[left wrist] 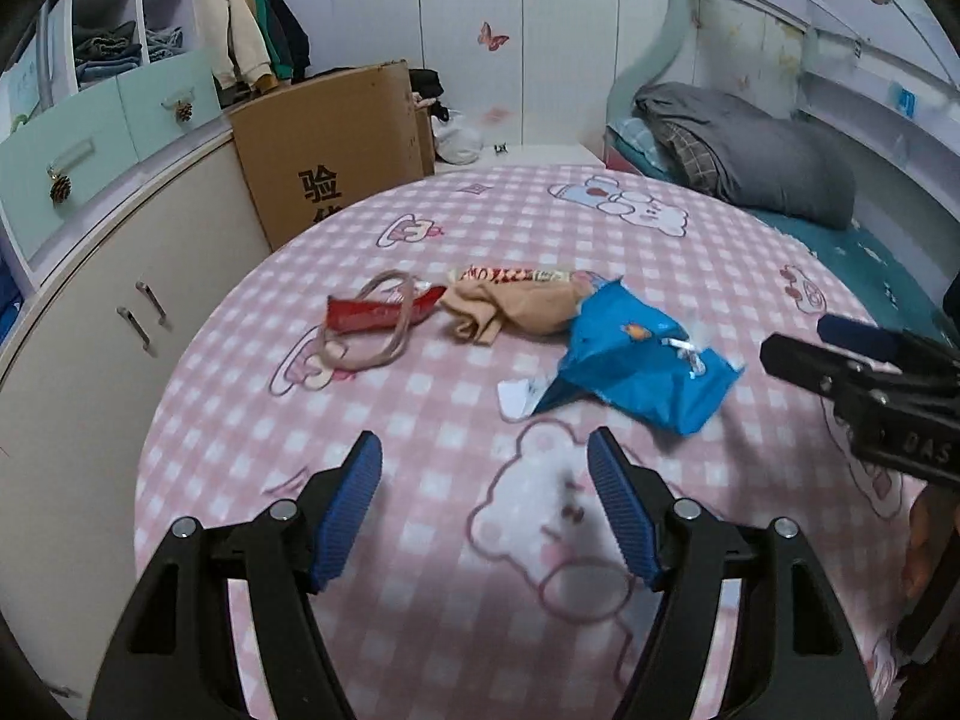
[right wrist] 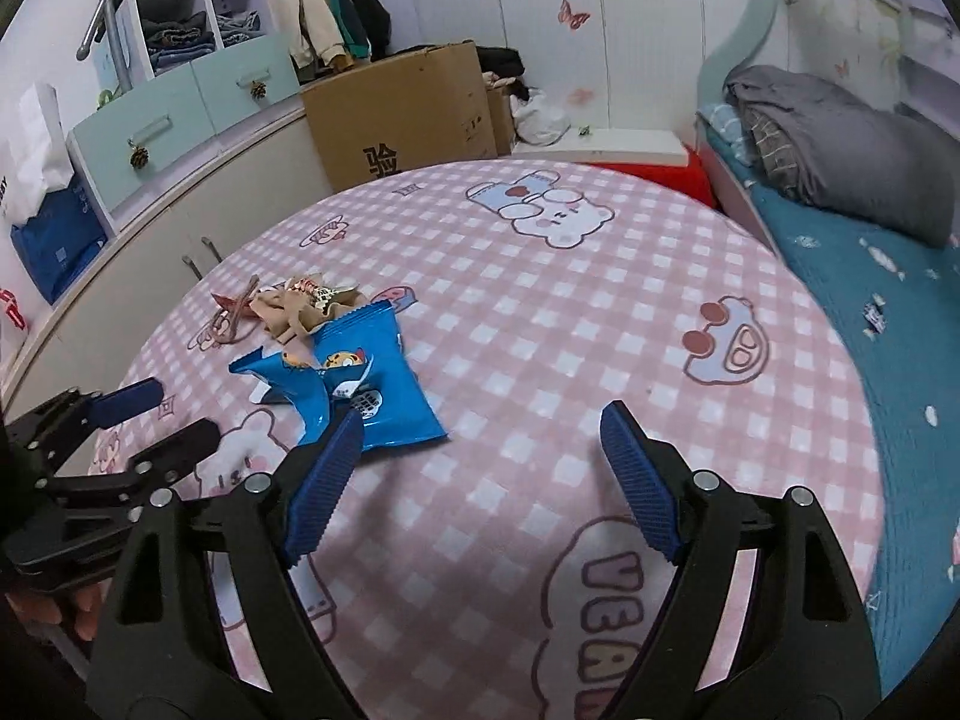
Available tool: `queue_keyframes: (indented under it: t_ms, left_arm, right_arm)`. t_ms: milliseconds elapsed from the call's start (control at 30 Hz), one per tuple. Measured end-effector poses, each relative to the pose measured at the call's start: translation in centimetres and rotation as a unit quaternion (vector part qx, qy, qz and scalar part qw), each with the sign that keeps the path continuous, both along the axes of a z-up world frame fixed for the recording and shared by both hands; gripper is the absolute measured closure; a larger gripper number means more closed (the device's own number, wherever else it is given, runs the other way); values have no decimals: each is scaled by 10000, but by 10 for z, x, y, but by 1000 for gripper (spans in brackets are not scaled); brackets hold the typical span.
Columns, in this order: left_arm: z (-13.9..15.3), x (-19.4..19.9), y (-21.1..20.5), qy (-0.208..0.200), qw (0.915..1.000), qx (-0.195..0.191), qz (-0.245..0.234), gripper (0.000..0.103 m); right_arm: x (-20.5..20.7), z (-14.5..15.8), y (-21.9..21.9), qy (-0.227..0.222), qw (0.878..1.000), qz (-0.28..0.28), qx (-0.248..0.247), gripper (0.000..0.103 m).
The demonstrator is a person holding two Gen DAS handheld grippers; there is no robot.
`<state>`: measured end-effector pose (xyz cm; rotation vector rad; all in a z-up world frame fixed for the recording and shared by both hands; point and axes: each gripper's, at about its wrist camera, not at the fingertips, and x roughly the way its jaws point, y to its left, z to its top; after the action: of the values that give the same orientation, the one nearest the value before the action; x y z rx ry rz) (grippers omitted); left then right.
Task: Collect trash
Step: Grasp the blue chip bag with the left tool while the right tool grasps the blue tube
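A crumpled blue snack bag [left wrist: 636,354] lies on the pink checked cloth [left wrist: 444,420]; it also shows in the right wrist view [right wrist: 354,384]. Behind it lie a beige cloth scrap [left wrist: 510,312], a red wrapper [left wrist: 378,312], a striped wrapper [left wrist: 516,274] and a loop of beige band [left wrist: 366,330]. A small white paper bit [left wrist: 516,396] lies by the bag. My left gripper [left wrist: 485,450] is open and empty, just short of the bag. My right gripper [right wrist: 483,426] is open and empty, its left finger beside the bag's near edge.
A cardboard box [left wrist: 336,150] stands behind the table's far left edge, beside low cabinets [left wrist: 78,324]. A bed with a teal sheet [right wrist: 888,348] and grey bedding [right wrist: 840,144] lies to the right. A small wrapper [right wrist: 875,317] lies on the sheet.
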<state>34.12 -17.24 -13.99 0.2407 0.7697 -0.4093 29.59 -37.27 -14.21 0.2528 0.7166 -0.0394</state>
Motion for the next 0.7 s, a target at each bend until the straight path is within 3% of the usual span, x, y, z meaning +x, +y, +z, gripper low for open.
queue_keyframes:
  t_ms: [133, 200, 233, 400, 567, 700]
  left_arm:
    - [4, 5, 5, -104, 9995, -275, 120, 33]
    - [6, 7, 8, -132, 9990, -359, 215, 33]
    - [8, 8, 10, -126, 9987, -424, 237, 33]
    - [10, 11, 26, 17, 9956, -861, 373, 33]
    - [8, 11, 32, 117, 9942, -991, 397, 33]
    - [7, 11, 33, 212, 9930, -1096, 380, 33]
  right_arm:
    - [5, 5, -1, -184, 9997, 83, 147, 26]
    - [13, 7, 2, -183, 9989, 263, 340, 54]
    - [19, 6, 4, -121, 9980, 386, 484, 61]
    - [40, -1, 16, 117, 9947, 634, 805, 66]
    - [53, -5, 24, 310, 9921, 782, 927, 71]
    - [60, -11, 23, 448, 9898, 838, 1059, 93]
